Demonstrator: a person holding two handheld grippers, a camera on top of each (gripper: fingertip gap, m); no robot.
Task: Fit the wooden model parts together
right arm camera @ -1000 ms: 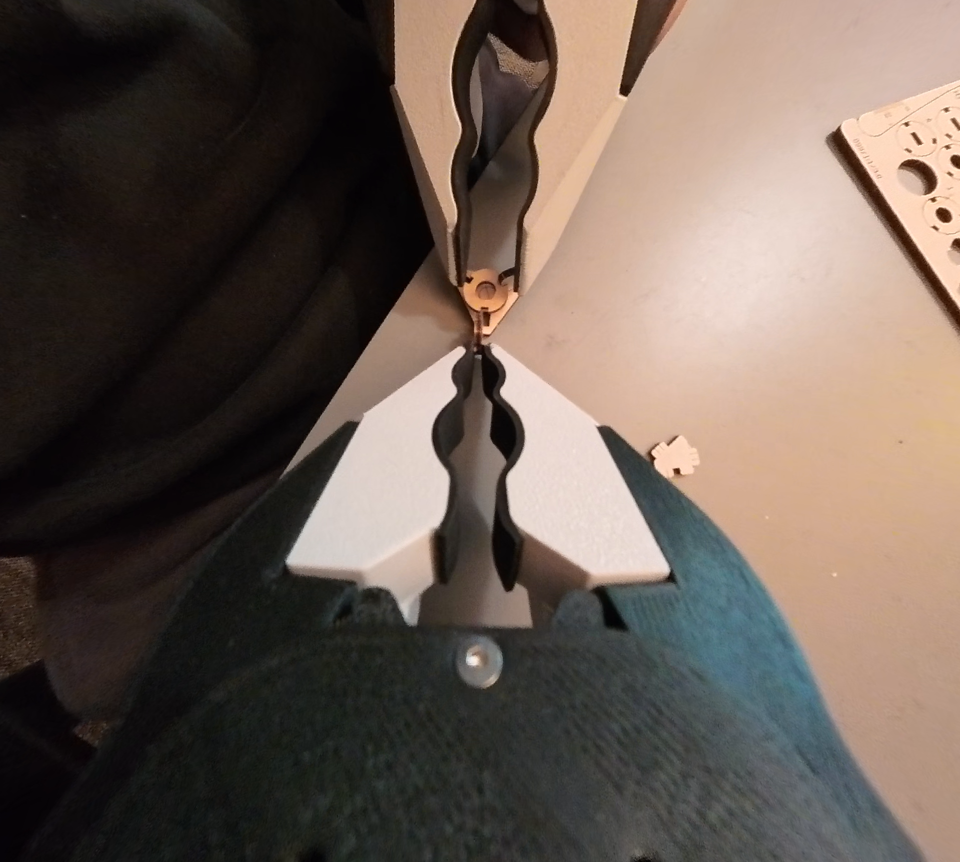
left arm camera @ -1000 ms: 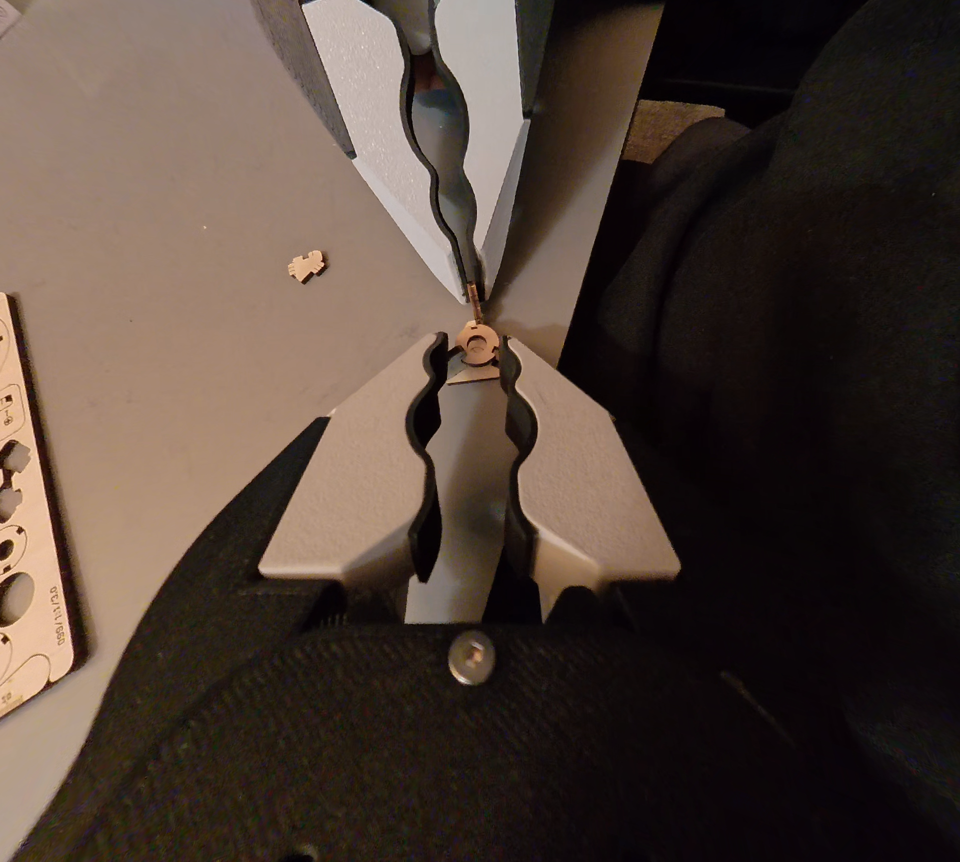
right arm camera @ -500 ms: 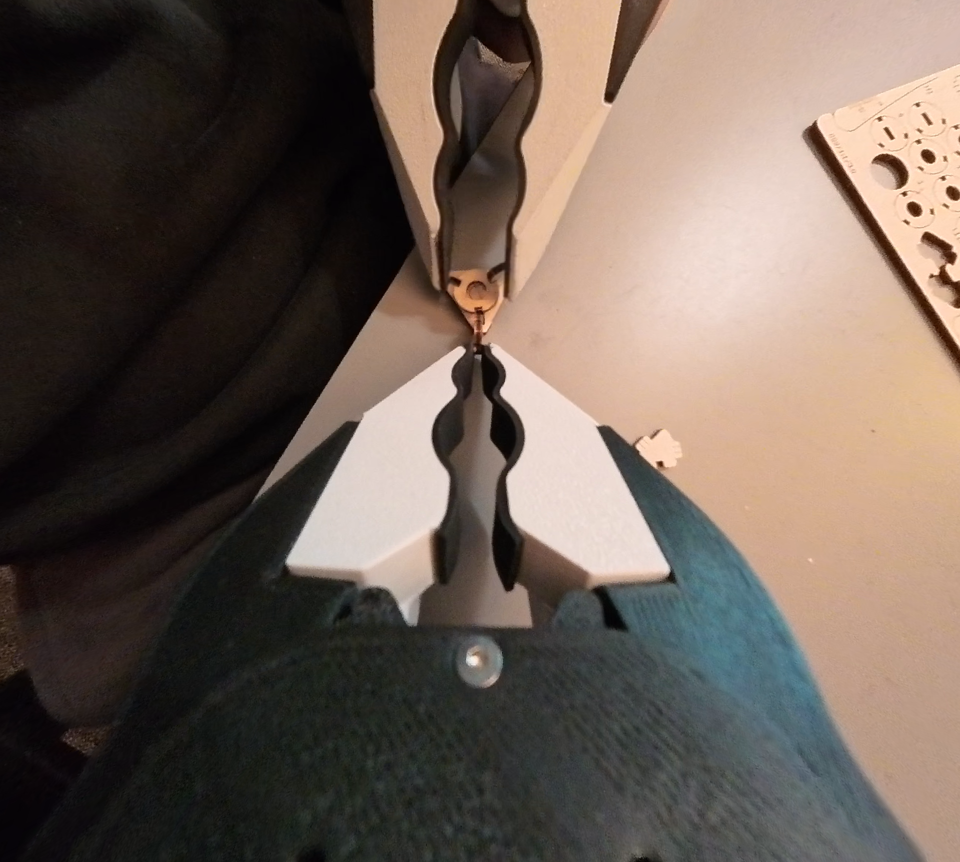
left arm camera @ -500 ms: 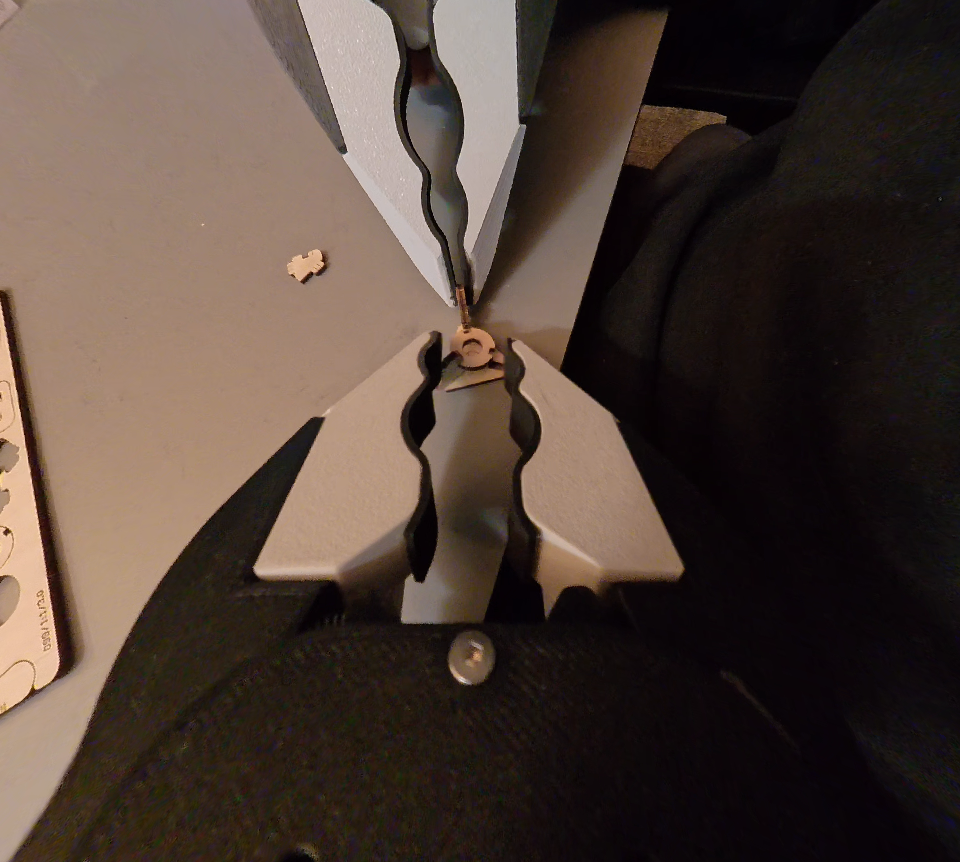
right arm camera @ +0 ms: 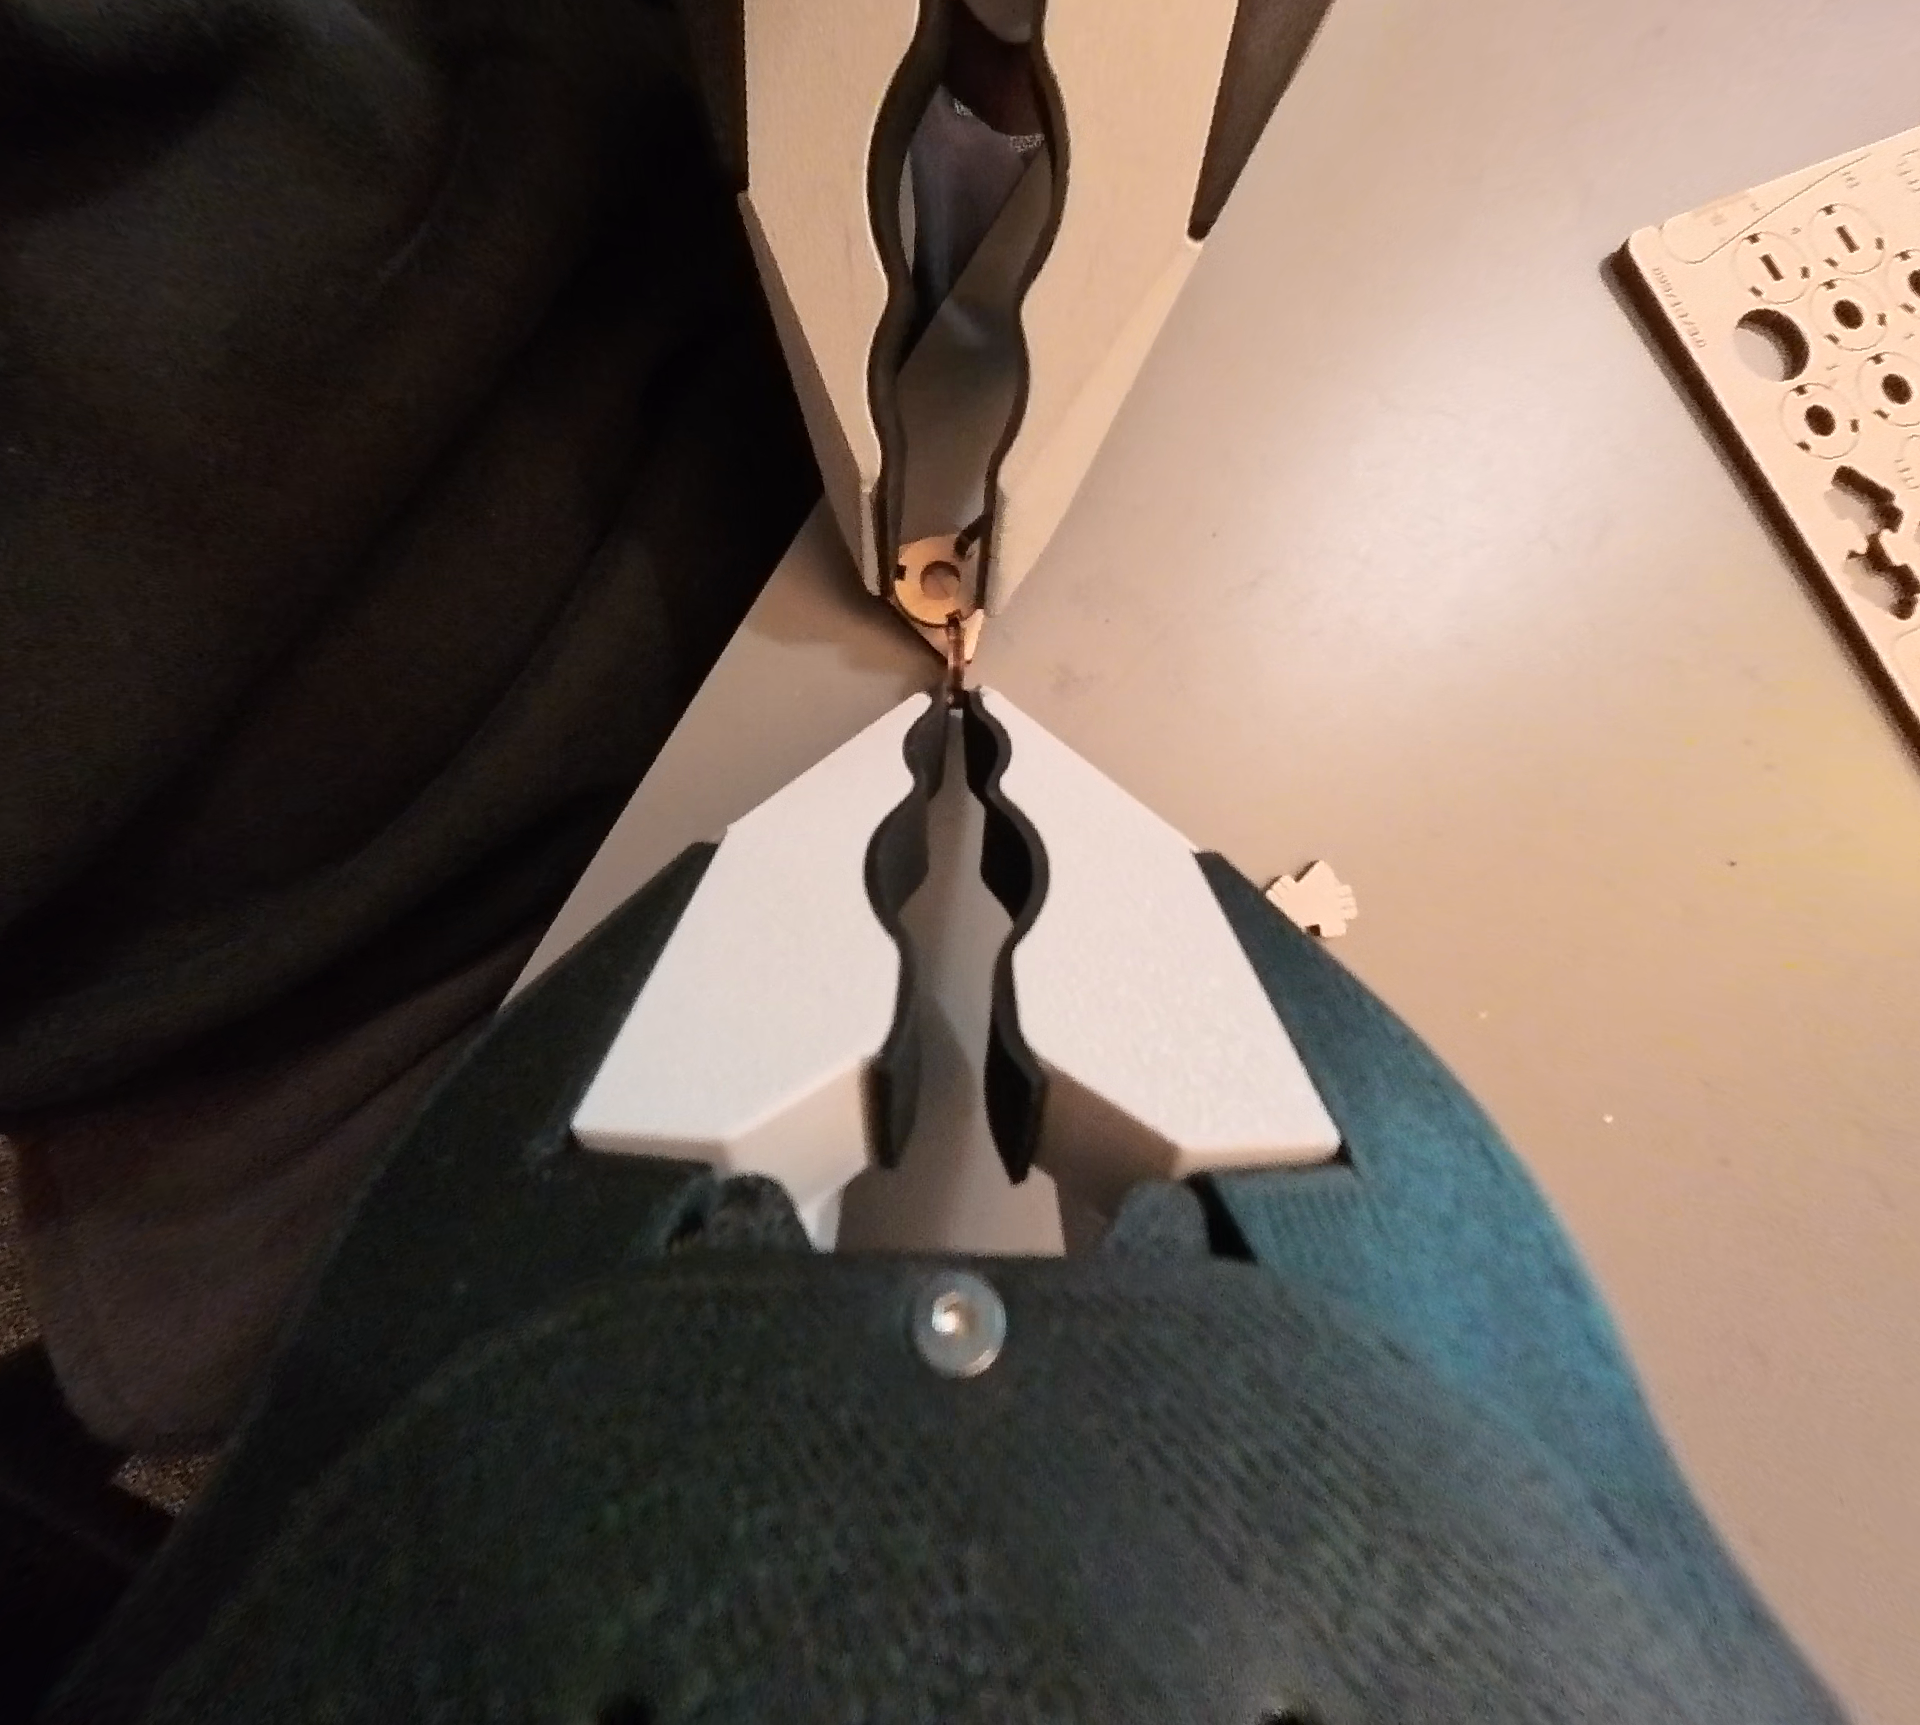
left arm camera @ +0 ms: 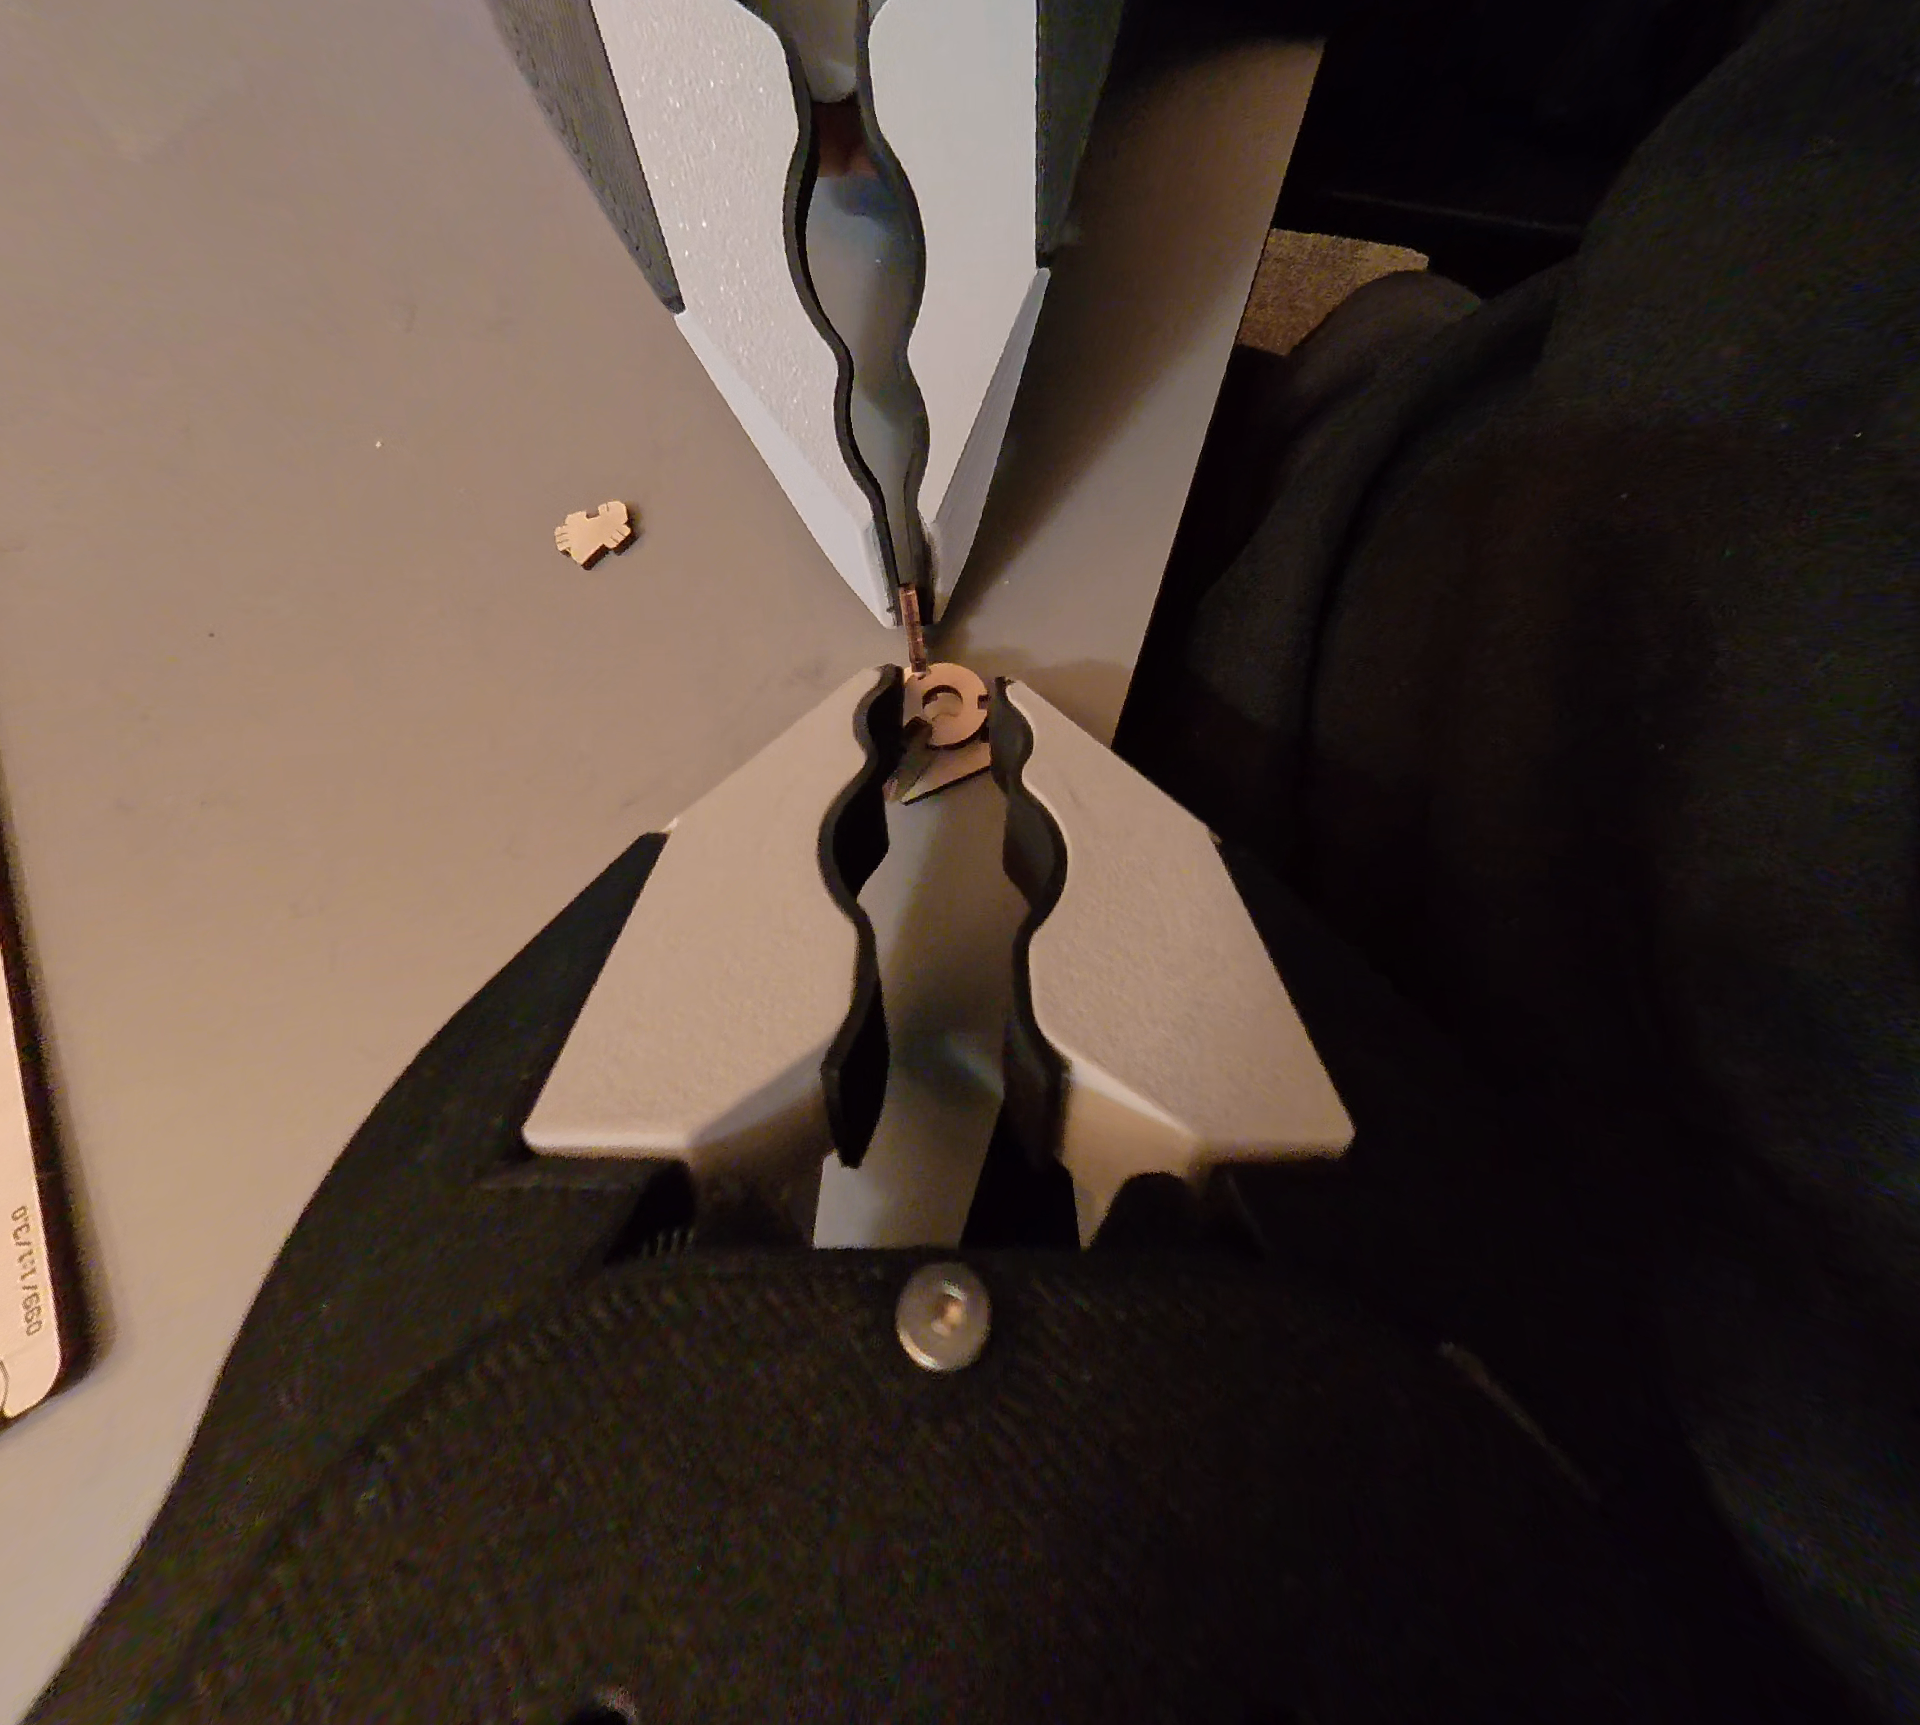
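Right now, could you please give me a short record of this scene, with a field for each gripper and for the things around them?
Left gripper: shut on a round wooden disc with a centre hole, over the table's edge.
Right gripper: shut on a thin wooden piece, held edge-on, its tip at the disc's rim.
Table: grey.
Loose piece: small wooden cut-out lying flat.
Wooden sheet: punched with round cut-outs, beside the grippers.

My left fingers (left arm camera: pixel 883 719) pinch a small round wooden disc (left arm camera: pixel 943 705) with a centre hole, held flat. My right fingers (right arm camera: pixel 940 719) clamp a thin wooden strip (right arm camera: pixel 958 636) edge-on, its tip touching the disc's rim notch.
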